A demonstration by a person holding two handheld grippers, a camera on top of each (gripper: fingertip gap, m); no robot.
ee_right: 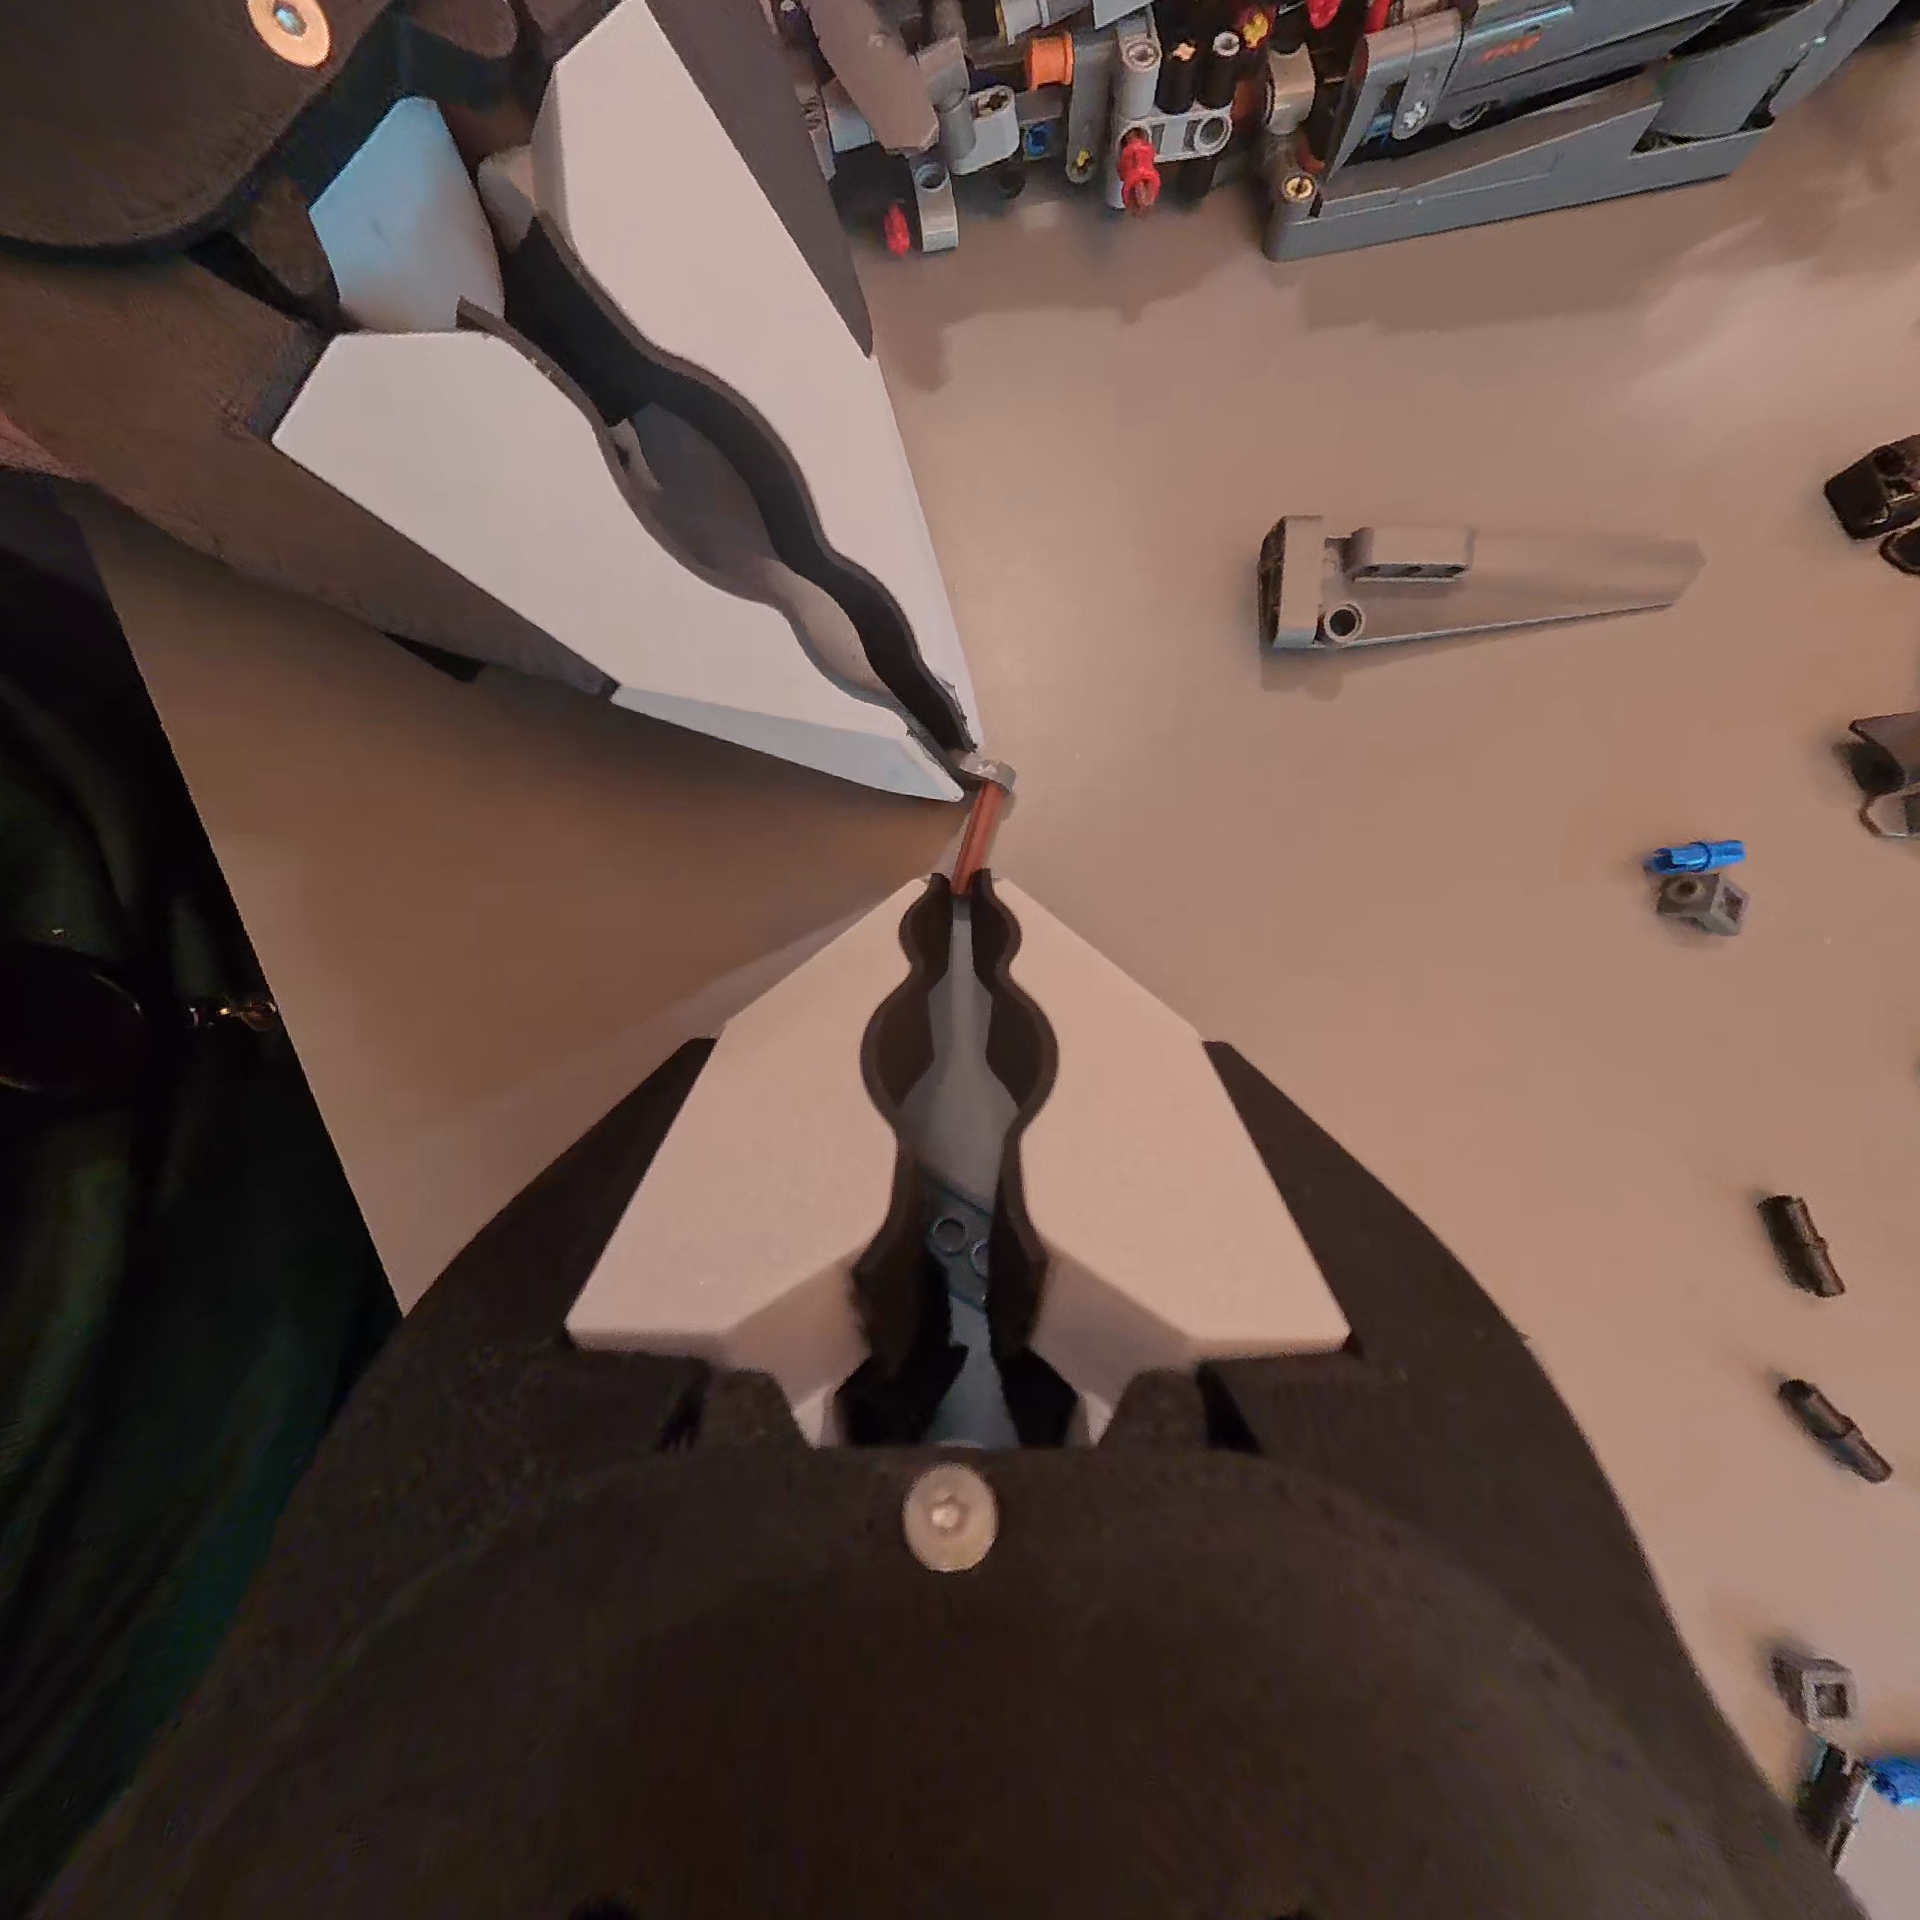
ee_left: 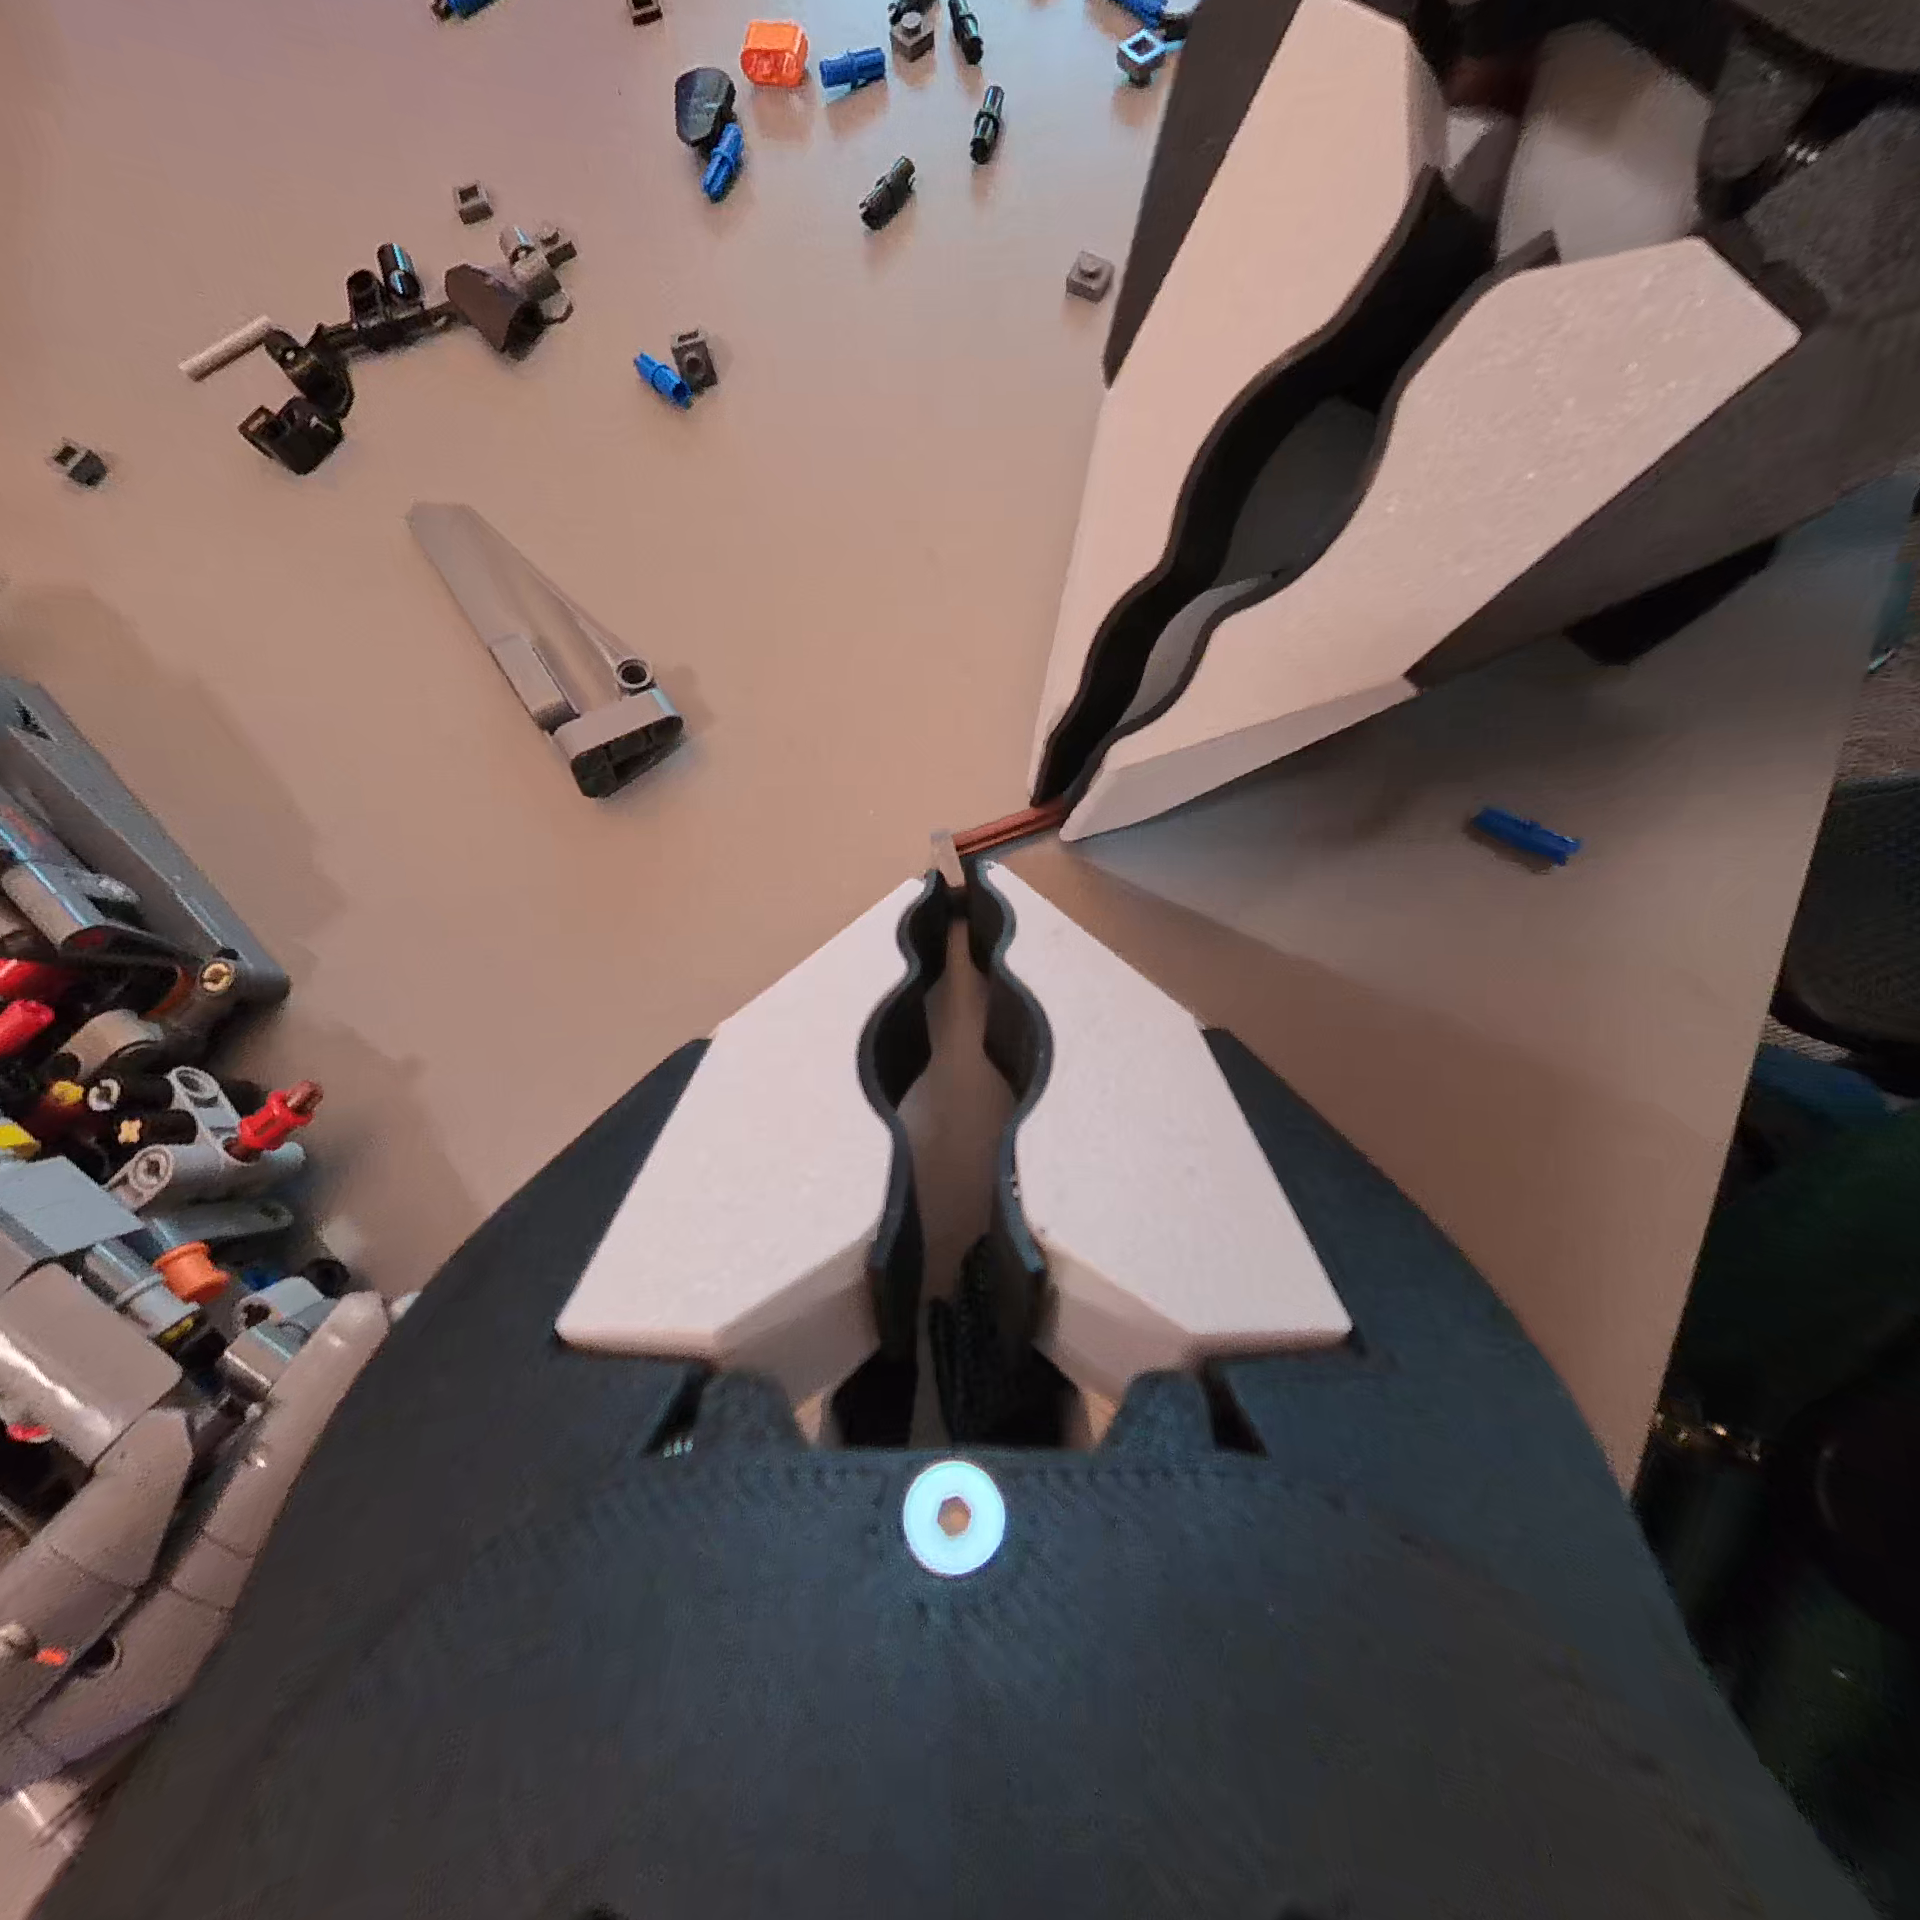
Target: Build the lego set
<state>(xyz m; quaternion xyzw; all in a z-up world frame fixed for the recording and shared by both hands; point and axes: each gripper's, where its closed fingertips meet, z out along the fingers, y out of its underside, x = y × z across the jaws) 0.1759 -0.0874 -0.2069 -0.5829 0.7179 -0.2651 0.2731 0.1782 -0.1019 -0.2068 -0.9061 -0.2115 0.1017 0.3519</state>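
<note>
My left gripper (ee_left: 956, 881) is shut on a small light grey connector piece (ee_left: 943, 854) at its fingertips. My right gripper (ee_right: 961, 885) is shut on a thin reddish-brown axle (ee_right: 982, 834). The two grippers meet tip to tip above the table. The axle (ee_left: 1010, 828) runs from the right gripper (ee_left: 1062, 823) to the grey piece, and its free end touches or enters it. In the right wrist view the left gripper (ee_right: 966, 764) comes in from the upper left with the grey piece (ee_right: 989, 772) at the axle's far end.
A long grey wing panel (ee_left: 540, 644) (ee_right: 1455, 592) lies on the tan table (ee_left: 831, 520). A large grey lego model (ee_left: 104, 1143) (ee_right: 1507, 104) stands at one side. Loose blue and black pins, small grey bricks and an orange piece (ee_left: 774, 52) are scattered beyond. The table edge (ee_left: 1766, 935) is close. My left and right fingertips are right by each other.
</note>
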